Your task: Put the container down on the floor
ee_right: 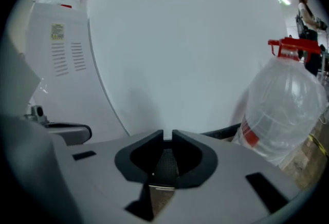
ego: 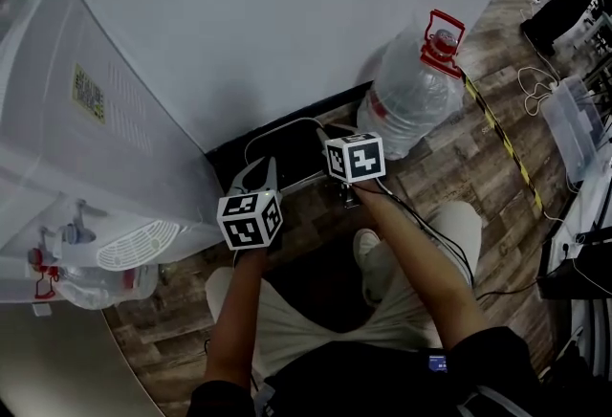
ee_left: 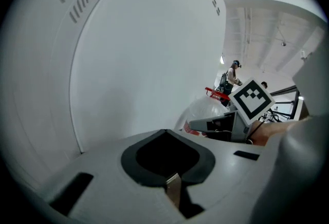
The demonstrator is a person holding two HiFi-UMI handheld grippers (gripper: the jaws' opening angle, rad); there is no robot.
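Head view: the container (ego: 413,99) stands on the floor (ego: 459,166) by the wall, with the left gripper (ego: 254,174) and right gripper (ego: 333,132) apart from it. Backing off without nudging it looks wisest (it may lean).

Left gripper view: jaws closed, empty. The right gripper hides most of the container.

Right gripper view: jaws a narrow slit apart, holding nothing. The container's base is partly hidden.
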